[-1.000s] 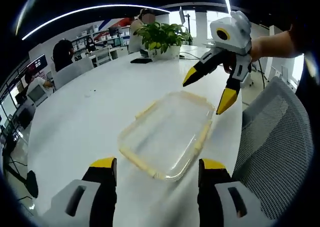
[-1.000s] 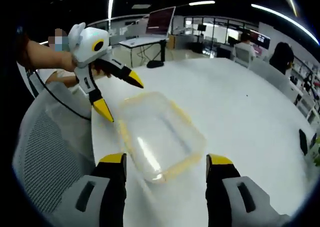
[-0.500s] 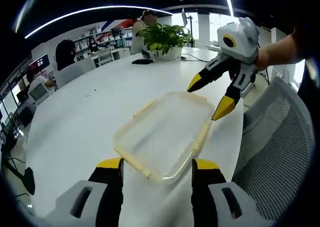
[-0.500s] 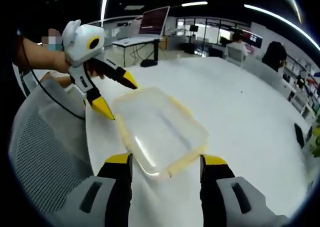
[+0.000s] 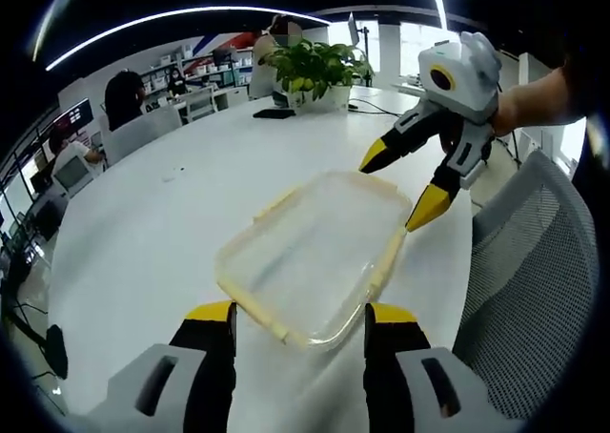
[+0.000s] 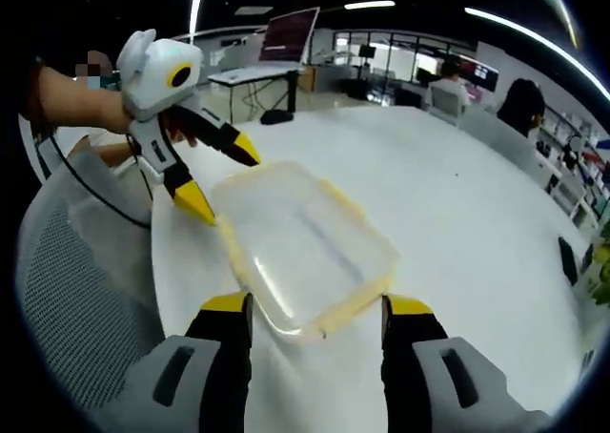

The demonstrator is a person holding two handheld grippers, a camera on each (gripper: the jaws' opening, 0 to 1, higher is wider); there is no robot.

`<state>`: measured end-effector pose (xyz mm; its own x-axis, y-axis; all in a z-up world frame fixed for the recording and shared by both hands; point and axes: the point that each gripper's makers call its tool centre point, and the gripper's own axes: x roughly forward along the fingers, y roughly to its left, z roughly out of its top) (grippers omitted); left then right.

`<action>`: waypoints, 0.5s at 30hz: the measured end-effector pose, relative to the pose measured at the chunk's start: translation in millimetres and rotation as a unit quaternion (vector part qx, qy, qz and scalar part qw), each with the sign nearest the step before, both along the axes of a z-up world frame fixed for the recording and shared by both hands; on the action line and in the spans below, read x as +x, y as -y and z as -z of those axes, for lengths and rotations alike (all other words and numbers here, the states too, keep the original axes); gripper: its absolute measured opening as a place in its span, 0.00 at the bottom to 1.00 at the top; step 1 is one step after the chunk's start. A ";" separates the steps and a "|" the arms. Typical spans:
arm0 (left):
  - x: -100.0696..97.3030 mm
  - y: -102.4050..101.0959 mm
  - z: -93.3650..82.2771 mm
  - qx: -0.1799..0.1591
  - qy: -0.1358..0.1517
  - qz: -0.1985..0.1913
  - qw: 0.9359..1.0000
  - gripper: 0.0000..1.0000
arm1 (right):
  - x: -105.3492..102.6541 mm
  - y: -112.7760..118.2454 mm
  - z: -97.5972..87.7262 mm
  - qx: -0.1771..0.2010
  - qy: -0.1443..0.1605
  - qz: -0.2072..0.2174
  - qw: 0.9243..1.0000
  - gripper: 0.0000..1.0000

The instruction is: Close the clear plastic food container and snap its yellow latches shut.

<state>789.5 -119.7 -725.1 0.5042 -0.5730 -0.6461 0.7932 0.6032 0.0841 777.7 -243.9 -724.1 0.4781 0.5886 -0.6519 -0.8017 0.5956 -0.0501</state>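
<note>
change: both grippers closed in on container (image 5: 315,257) since a second ago; lid on, latches unsnapped
left gripper (image 5: 298,317): jaws apart, straddling near end
right gripper (image 6: 317,311): jaws apart, at opposite end

Open-plan office. We note a large white table (image 5: 162,223) with a potted plant (image 5: 310,69) at its far end and grey mesh chairs (image 5: 529,290) at its near edge. Beyond the plant, people sit at desks (image 5: 124,104) with shelving behind. Across the table in the right gripper view, we see a monitor (image 6: 291,34) on a desk and linear ceiling lights (image 6: 529,32) overhead.
</note>
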 end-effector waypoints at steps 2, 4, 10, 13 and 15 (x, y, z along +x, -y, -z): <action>4.6 1.3 -0.4 0.000 0.000 0.001 1.000 0.48 | 5.3 1.2 0.1 -0.001 0.000 0.000 1.000 0.51; 10.5 2.5 -0.5 0.000 0.000 0.001 1.000 0.48 | 9.6 2.2 0.1 -0.001 0.000 0.001 1.000 0.51; 27.7 5.2 -0.5 0.004 0.001 0.003 1.000 0.48 | 28.2 4.9 0.1 -0.005 0.000 -0.002 1.000 0.51; 34.3 5.9 -0.5 0.005 0.002 0.004 1.000 0.48 | 35.2 6.0 0.2 -0.007 0.000 -0.003 1.000 0.51; 39.4 6.4 -0.3 0.006 0.002 0.004 1.000 0.48 | 42.1 6.4 0.5 -0.010 0.001 -0.005 1.000 0.51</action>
<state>829.0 -126.1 -724.8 0.5019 -0.5695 -0.6510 0.7976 0.5959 0.0937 819.8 -250.3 -724.7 0.4742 0.5793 -0.6630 -0.8070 0.5871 -0.0643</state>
